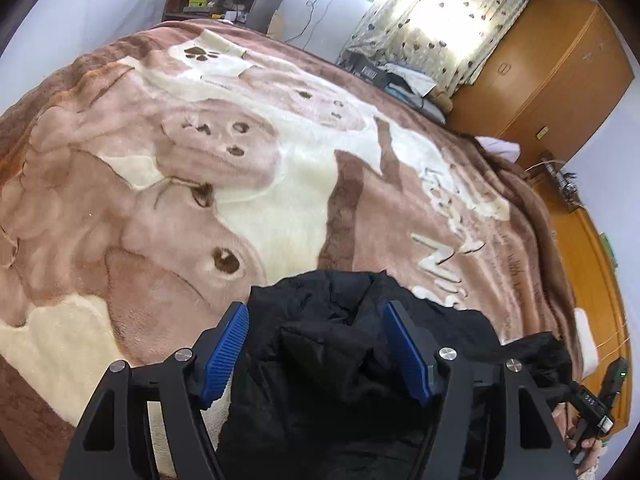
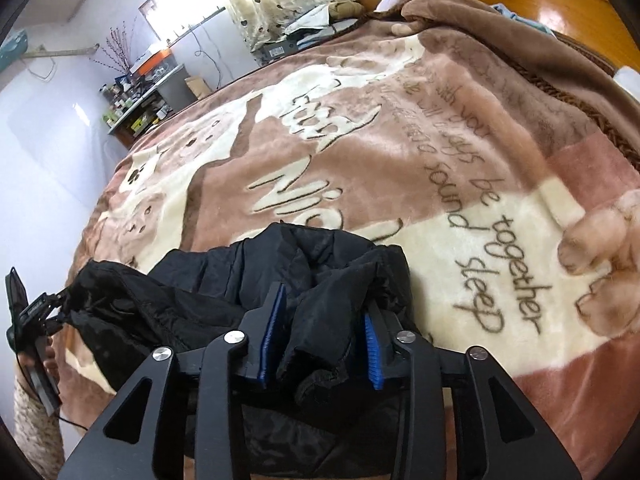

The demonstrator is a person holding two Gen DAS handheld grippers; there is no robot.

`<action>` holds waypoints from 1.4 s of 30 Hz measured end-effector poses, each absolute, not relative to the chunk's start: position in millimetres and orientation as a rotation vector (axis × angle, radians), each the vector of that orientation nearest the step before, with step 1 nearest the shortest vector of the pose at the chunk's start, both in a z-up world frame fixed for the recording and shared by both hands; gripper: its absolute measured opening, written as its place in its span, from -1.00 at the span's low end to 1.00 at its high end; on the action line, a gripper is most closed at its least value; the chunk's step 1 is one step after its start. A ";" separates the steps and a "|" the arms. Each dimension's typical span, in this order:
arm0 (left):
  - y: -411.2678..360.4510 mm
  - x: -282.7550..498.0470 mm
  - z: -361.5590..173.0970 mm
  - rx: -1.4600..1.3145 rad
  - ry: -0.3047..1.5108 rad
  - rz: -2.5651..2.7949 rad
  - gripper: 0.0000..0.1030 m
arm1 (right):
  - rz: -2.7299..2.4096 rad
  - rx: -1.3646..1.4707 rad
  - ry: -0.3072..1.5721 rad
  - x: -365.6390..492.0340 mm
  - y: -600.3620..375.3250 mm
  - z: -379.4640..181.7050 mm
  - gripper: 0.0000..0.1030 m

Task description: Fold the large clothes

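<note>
A black padded jacket (image 1: pixel 340 344) lies bunched at the near edge of the bed, on a brown and cream plush blanket (image 1: pixel 224 152). My left gripper (image 1: pixel 316 320) hangs over it with its blue pads wide apart and jacket fabric bulging up between them. In the right wrist view the jacket (image 2: pixel 280 280) fills the lower middle. My right gripper (image 2: pixel 322 312) has its jaws closer together, with a fold of the jacket pinched between the blue pads. The other gripper (image 2: pixel 36 320) shows at the jacket's left end.
The blanket (image 2: pixel 440 160) covers the whole bed. A cluttered shelf unit (image 1: pixel 216 0) stands past the far end, a curtained window (image 1: pixel 440 12) and a wooden wardrobe (image 1: pixel 552 80) to the right. A wooden floor (image 1: pixel 588 248) runs along the bed's right side.
</note>
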State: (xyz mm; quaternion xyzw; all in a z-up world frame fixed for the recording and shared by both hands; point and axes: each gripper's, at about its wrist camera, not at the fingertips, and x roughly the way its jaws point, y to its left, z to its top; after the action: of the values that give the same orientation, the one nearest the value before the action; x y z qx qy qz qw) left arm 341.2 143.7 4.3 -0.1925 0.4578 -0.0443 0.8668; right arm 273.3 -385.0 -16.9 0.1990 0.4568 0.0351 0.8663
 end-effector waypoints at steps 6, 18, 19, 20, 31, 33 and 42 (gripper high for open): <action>151.7 328.2 6.6 -0.337 0.933 -0.126 0.64 | 0.036 0.489 0.853 267.1 -402.2 2.8 0.36; 129.0 349.9 -65.0 -0.284 1.093 -0.155 0.64 | 0.075 0.221 0.965 277.9 -397.2 -62.3 0.36; 125.1 354.4 -66.5 -0.294 1.097 -0.169 0.64 | 0.084 0.238 0.967 280.6 -398.3 -68.0 0.36; 121.9 356.7 -66.9 -0.288 1.102 -0.172 0.64 | 0.095 0.264 0.963 285.0 -399.0 -74.0 0.36; 113.4 363.9 -51.3 -0.232 1.070 -0.119 -0.66 | 0.134 0.400 0.887 291.9 -398.7 -56.2 -0.71; 119.4 352.0 -40.0 -0.246 1.002 -0.093 -0.66 | 0.143 0.378 0.814 283.9 -393.8 -39.9 -0.72; 112.5 368.7 -89.5 -0.197 1.087 0.028 -0.64 | -0.008 0.212 1.018 317.4 -372.6 -93.2 -0.71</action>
State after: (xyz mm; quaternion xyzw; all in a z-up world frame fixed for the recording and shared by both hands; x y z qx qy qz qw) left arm 368.7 112.5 -89.5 -0.0936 0.5163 0.0132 0.8512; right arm 317.4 -372.6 -93.2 0.1014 0.4862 -0.0040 0.8679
